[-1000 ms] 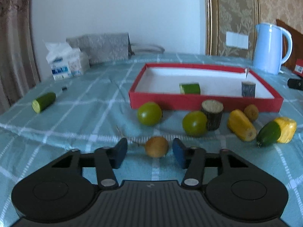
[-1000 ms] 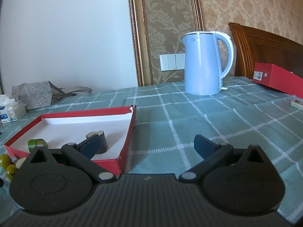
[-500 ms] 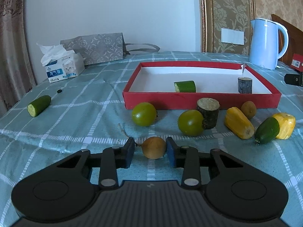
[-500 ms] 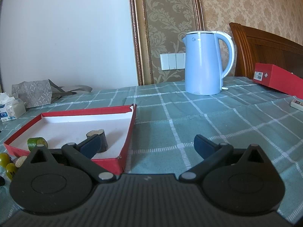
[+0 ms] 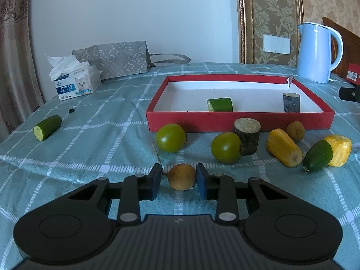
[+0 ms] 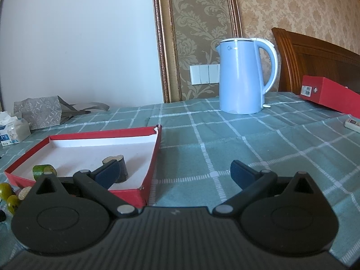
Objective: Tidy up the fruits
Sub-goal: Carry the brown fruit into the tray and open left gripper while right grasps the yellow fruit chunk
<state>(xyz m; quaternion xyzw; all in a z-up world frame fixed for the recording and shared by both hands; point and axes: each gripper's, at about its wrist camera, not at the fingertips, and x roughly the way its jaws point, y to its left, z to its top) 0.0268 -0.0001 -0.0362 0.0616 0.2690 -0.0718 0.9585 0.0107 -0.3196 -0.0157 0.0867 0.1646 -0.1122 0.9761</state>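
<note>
— Two blue fingers [image 5: 201, 183] of the left gripper [image 5: 179, 181] are pressed against which thing?
— A small brown fruit [image 5: 181, 176] is clamped between them, low over the checked teal tabletop [image 5: 94, 135]; whether it is lifted clear cannot be told.
— What is seen beyond it?
— Two green round fruits [image 5: 171, 137] are laid in front of the red tray [image 5: 240, 122], the right one touching a dark stub of stem [image 5: 247, 136]. A yellow piece [image 5: 284, 150], a second brown fruit [image 5: 295, 131], a green cucumber end [image 5: 317, 158] and another yellow piece [image 5: 339, 149] are spread to the right. A cucumber chunk [image 5: 220, 104] and a dark stub [image 5: 291, 102] are held inside the tray. One cucumber half [image 5: 47, 127] is left well apart at the left.
— And the right gripper [image 6: 171, 173]?
— Its fingers are spread wide with nothing between them, beside the tray's near corner. A blue kettle [image 6: 241, 76] is stood farther back.
</note>
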